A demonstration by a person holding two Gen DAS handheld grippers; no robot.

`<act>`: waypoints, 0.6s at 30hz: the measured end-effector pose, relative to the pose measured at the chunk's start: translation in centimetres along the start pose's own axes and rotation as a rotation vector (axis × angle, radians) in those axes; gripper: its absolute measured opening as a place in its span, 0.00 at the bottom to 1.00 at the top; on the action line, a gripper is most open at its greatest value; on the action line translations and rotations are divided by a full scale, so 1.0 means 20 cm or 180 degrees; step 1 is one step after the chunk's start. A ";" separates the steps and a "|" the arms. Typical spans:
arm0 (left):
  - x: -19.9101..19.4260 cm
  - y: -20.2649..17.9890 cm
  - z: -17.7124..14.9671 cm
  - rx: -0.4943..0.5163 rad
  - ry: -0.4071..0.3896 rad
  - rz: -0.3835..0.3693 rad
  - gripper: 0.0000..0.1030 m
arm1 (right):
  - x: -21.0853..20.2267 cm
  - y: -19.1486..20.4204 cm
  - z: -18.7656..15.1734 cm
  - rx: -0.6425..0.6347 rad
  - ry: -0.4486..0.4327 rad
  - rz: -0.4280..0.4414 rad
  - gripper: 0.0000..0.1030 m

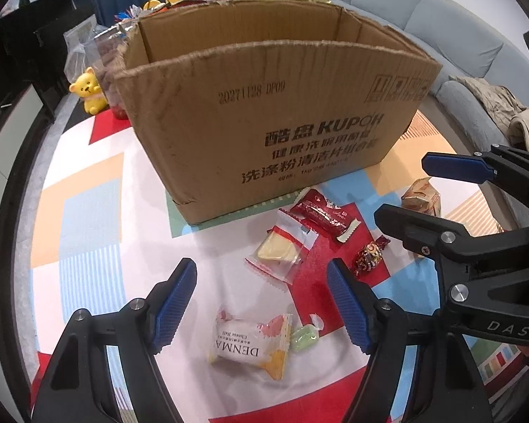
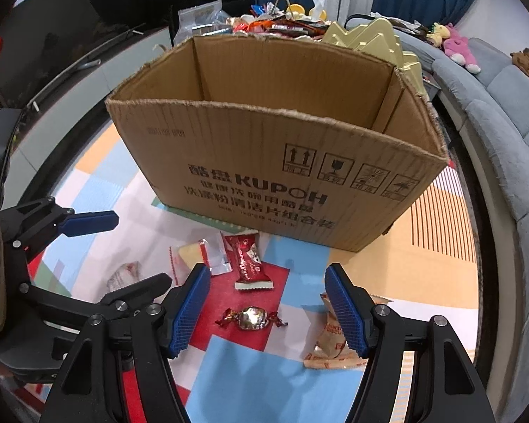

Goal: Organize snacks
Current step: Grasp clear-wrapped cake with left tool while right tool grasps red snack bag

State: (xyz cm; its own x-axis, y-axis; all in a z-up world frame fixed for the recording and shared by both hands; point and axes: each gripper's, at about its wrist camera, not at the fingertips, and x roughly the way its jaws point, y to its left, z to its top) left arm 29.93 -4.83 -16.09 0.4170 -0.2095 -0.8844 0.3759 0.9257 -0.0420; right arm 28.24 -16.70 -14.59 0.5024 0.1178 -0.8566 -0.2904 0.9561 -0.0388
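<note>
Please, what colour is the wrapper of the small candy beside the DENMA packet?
Light green, translucent candy; it shows best in the left wrist view.

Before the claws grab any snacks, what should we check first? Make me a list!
1. Left claw open and holding nothing: ok.
2. Right claw open and holding nothing: ok.
3. White DENMA cheese-ball packet lying free between the left claw's fingers: ok.
4. Twist-wrapped foil candy lying free between the right claw's fingers: ok.
5. Brown cardboard box open on top: ok.
6. Room on the box floor: cannot tell, hidden.
</note>
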 end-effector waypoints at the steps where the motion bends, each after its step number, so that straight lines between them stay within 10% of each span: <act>1: 0.01 0.00 0.00 0.0009 0.0006 -0.0010 0.72 | 0.01 0.00 0.00 -0.0004 0.0011 0.0001 0.66; 18: 0.16 -0.04 -0.01 0.0462 -0.0033 -0.0023 0.64 | 0.19 0.00 -0.04 -0.0164 0.0135 0.0147 0.59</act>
State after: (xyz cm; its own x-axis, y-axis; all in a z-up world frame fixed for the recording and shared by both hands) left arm 30.72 -6.23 -19.03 0.4221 -0.2200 -0.8795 0.4944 0.8690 0.0199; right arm 29.58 -16.51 -18.26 0.4530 0.1489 -0.8790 -0.3545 0.9347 -0.0243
